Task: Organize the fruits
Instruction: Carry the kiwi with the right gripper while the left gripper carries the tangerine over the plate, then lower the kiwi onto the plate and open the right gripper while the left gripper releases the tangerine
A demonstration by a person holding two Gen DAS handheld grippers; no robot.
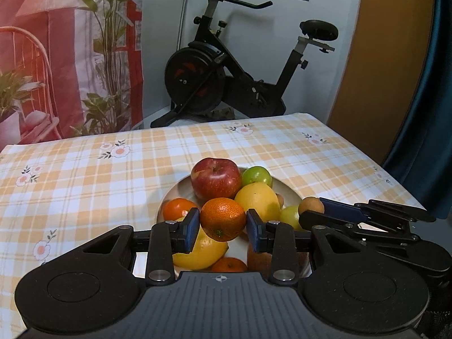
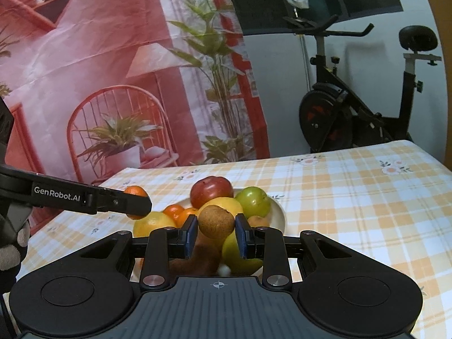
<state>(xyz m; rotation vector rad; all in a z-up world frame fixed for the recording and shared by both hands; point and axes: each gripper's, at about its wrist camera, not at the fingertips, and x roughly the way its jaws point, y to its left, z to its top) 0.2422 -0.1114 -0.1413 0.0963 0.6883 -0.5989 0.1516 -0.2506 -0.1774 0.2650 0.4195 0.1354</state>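
Left gripper (image 1: 223,227) is clamped on a tangerine (image 1: 223,219), pads on its 2 sides at the widest girth, the fruit held above the near half of the plate (image 1: 285,189). Right gripper (image 2: 215,233) is clamped the same way on a brown fruit (image 2: 216,221), possibly a kiwi or small pear; the view is too soft to say which. The plate sits near the middle of the table (image 1: 84,175), still piled: apple (image 1: 216,179) at the far side, lime (image 1: 257,175) beside it, 2 lemons, more tangerines, a pale green fruit toward the right rim. Handling, as judged: tangerine light, its skin loose and yielding, so a mid-girth hold with modest squeeze should do; too much will bruise it. The brown fruit looks firmer with a matt skin, less likely to slip. Apple heavier, smooth, likely to roll. Hidden: the plate's near rim and the fruit under both grippers, cut off by the gripper bodies. No sorting place shows on the cloth.
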